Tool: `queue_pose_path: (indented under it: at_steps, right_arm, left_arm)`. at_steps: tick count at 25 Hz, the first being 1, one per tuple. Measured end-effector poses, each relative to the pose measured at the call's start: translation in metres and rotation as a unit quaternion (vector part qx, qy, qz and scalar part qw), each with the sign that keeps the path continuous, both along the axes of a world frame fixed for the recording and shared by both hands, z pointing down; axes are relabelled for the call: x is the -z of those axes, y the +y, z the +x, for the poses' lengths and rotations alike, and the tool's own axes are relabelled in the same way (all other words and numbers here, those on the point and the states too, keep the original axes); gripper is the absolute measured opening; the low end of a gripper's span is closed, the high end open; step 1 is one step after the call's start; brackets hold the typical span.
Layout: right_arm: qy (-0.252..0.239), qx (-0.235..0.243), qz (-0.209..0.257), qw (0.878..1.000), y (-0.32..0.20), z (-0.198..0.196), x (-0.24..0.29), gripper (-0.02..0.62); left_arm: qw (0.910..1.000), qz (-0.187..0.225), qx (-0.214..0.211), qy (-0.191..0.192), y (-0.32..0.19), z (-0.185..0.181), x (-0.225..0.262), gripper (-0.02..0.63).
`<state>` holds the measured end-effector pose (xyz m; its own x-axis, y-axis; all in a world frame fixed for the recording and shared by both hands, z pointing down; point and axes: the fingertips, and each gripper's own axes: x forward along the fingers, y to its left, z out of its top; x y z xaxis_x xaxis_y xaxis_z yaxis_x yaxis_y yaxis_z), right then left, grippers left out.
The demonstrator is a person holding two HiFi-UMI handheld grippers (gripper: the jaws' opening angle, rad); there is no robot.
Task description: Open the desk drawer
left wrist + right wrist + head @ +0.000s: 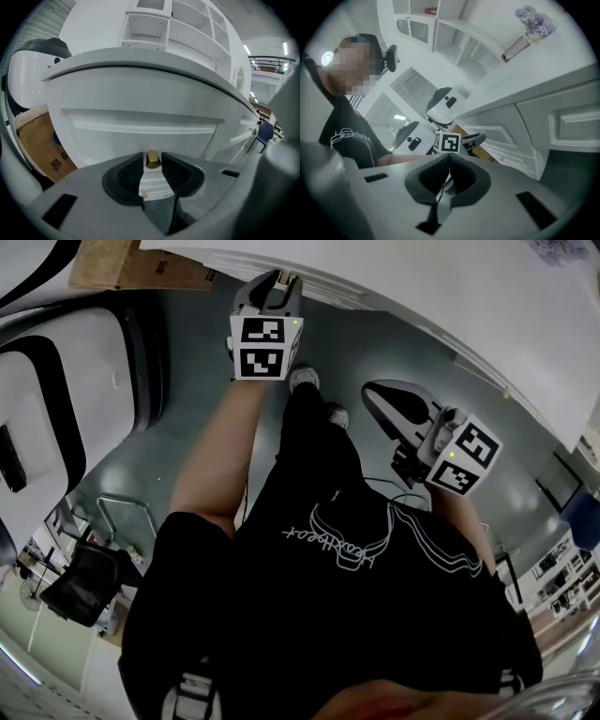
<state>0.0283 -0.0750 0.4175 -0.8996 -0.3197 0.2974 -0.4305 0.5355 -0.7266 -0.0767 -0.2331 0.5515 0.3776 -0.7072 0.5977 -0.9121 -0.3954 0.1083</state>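
The white desk drawer (140, 126) fills the left gripper view, its panelled front just under the desk top. A small brass knob (153, 160) sticks out of it. My left gripper (152, 165) is open, with the knob standing between its fingertips and a thin gap still showing on the left side. In the head view the left gripper (278, 282) reaches up to the desk edge (394, 306). My right gripper (449, 158) is shut on nothing and hangs beside the desk, low at the right in the head view (439, 432).
A cardboard box (42, 145) stands left of the drawer beside a white and black rounded chair (66, 381). A vase of purple flowers (529, 28) sits on the desk, with white shelves (454, 42) behind. A black and white device (401, 409) lies on the floor near the person's feet.
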Motion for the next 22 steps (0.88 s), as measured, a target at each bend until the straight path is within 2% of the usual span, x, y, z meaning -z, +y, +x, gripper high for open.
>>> queue_pose_path:
  at_steps: [7, 22]
  right_arm:
    - [-0.008, -0.005, -0.002, 1.000, 0.008, 0.003, -0.003, 0.006]
    - [-0.016, -0.019, -0.001, 1.000, 0.030, 0.018, -0.003, 0.006]
  left_arm:
    - [0.9999, 0.010, -0.002, -0.010, 0.001, 0.001, 0.001, 0.094]
    - [0.9997, 0.013, 0.007, -0.020, 0.002, 0.002, 0.001, 0.091]
